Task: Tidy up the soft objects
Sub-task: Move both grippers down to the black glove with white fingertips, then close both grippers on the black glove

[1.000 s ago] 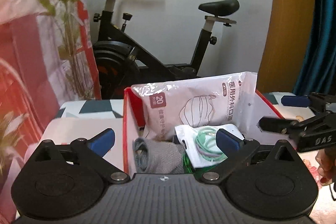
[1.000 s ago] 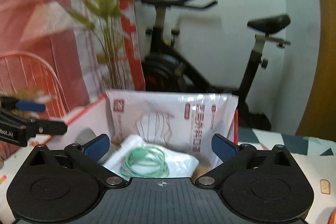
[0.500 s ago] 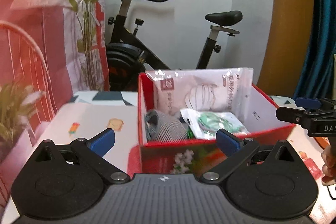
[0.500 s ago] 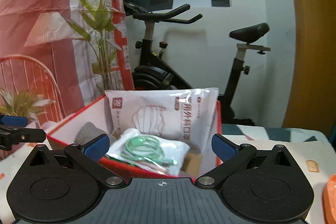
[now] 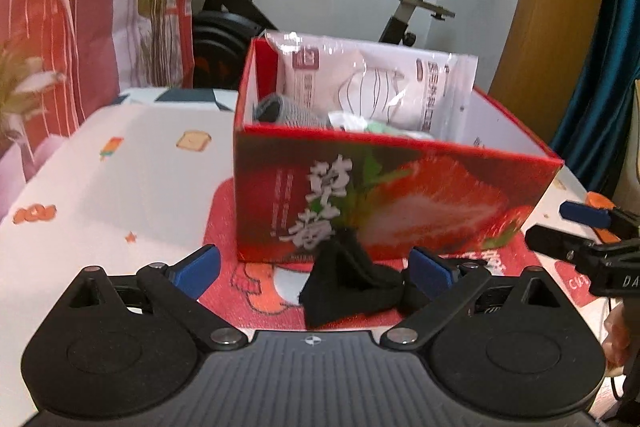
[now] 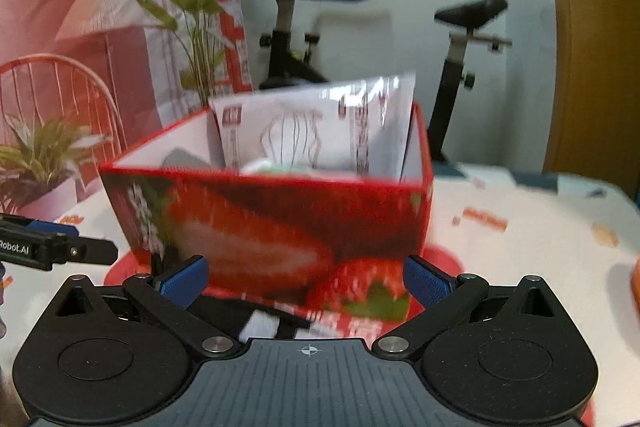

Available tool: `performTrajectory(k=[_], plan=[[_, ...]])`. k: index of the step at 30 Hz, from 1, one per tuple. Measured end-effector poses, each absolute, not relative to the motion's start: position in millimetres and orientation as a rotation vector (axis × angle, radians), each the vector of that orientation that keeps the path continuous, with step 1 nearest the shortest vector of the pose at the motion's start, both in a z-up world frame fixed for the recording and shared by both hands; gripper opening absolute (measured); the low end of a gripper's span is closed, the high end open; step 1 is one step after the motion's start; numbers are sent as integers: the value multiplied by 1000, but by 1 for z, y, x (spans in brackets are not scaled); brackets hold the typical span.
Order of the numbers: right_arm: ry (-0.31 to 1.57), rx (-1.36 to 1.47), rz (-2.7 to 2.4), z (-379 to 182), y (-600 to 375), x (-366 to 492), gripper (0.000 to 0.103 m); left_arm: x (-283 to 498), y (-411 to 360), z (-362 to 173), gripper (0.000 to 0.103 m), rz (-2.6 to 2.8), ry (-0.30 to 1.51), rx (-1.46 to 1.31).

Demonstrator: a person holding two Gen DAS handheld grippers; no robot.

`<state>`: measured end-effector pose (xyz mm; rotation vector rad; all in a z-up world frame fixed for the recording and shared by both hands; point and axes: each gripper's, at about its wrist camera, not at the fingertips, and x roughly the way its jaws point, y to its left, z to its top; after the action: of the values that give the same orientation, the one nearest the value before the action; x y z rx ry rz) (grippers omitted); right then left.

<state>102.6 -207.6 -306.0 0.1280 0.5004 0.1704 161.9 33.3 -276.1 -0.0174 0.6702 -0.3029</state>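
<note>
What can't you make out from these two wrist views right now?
- Box contents: the front wall hides them in both views.
- Black cloth: its near end is hidden by the left gripper body.
- White item: mostly hidden under the right gripper body, and blurred.

The box [image 5: 384, 203] sits on a mat [image 5: 256, 291] on the table [image 5: 120, 179]. In it, a mask packet [image 5: 384, 87] stands at twelve o'clock, a rolled cloth [image 5: 288, 111] at ten. A sock [image 5: 348, 287] lies before the box at six; an exercise bike [image 5: 256, 3] stands behind.
</note>
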Motion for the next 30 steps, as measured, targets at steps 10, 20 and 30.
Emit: performTrajectory(k=[10, 20, 30], plan=[[670, 191, 189, -353, -207, 121, 80, 178, 26, -306, 87, -329, 741, -19], [695, 163, 231, -363, -195, 128, 71, 201, 23, -322, 86, -394, 786, -73], [687, 158, 239, -364, -195, 128, 70, 199, 26, -331, 70, -437, 800, -125]])
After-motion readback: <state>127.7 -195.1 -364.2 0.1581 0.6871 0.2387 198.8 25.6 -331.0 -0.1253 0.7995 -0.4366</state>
